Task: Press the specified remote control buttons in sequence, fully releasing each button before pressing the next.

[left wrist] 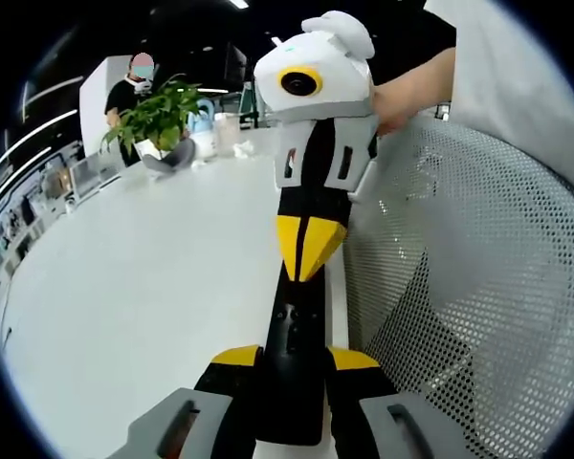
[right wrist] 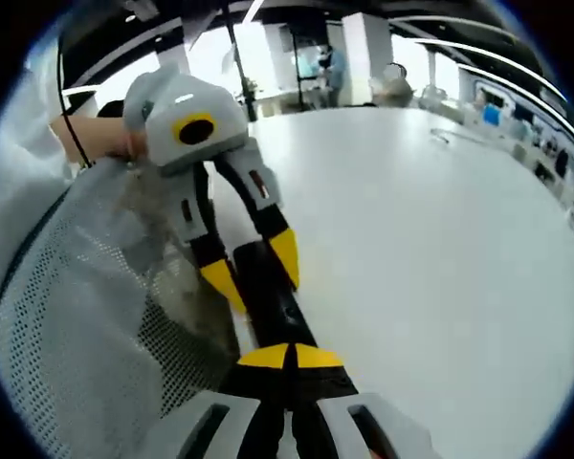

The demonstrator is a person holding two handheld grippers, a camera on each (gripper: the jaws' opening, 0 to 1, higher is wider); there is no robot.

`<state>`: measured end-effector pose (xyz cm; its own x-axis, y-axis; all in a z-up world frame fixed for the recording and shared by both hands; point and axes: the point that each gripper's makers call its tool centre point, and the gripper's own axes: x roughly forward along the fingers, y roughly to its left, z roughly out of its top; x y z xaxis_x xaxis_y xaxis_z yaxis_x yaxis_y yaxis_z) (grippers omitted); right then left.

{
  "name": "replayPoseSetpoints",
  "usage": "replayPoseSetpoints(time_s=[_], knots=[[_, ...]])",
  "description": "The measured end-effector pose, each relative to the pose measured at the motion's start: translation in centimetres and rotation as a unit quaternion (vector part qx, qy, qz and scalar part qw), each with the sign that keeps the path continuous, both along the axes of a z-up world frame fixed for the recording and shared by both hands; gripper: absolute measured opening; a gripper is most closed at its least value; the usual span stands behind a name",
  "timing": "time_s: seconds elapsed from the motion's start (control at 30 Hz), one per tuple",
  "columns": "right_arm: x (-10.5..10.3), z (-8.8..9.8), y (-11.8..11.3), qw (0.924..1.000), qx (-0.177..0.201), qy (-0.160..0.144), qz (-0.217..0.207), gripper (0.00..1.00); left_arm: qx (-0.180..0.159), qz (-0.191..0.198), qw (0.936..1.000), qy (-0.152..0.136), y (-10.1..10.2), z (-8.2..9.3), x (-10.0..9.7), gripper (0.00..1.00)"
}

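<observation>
White tabletop point(left wrist: 124, 306) runs past a mesh chair back point(left wrist: 478, 287). Beside that chair, the left gripper point(left wrist: 292, 368) clamps the black remote control point(left wrist: 292, 373). The right gripper point(right wrist: 289, 359) has its jaws closed tip to tip on a button; judging by that, a press is under way, and next comes a full lift off.

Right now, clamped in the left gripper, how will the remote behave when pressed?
Likely stiff: the remote looks like a hard black bar. It could pivot or slip: the left gripper clamps only its smooth sides while the right gripper bears on it farther out. Probably light, being slim.
</observation>
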<state>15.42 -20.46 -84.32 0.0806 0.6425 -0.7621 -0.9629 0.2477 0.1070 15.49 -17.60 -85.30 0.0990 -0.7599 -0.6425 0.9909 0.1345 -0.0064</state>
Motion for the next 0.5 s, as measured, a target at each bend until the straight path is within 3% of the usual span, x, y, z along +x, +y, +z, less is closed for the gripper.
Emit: replayPoseSetpoints(time_s=[0.13, 0.3, 0.5], knots=[[-0.09, -0.15, 0.33, 0.9985, -0.028, -0.025, 0.039, 0.00, 0.000, 0.000, 1.0000, 0.000, 0.00, 0.00, 0.01, 0.26], [-0.22, -0.34, 0.34, 0.9896, -0.083, -0.067, 0.097, 0.00, 0.000, -0.002, 1.0000, 0.000, -0.01, -0.02, 0.02, 0.26], [-0.16, -0.44, 0.44, 0.9875, -0.106, -0.066, 0.096, 0.00, 0.000, -0.002, 1.0000, 0.000, -0.03, -0.01, 0.02, 0.26]])
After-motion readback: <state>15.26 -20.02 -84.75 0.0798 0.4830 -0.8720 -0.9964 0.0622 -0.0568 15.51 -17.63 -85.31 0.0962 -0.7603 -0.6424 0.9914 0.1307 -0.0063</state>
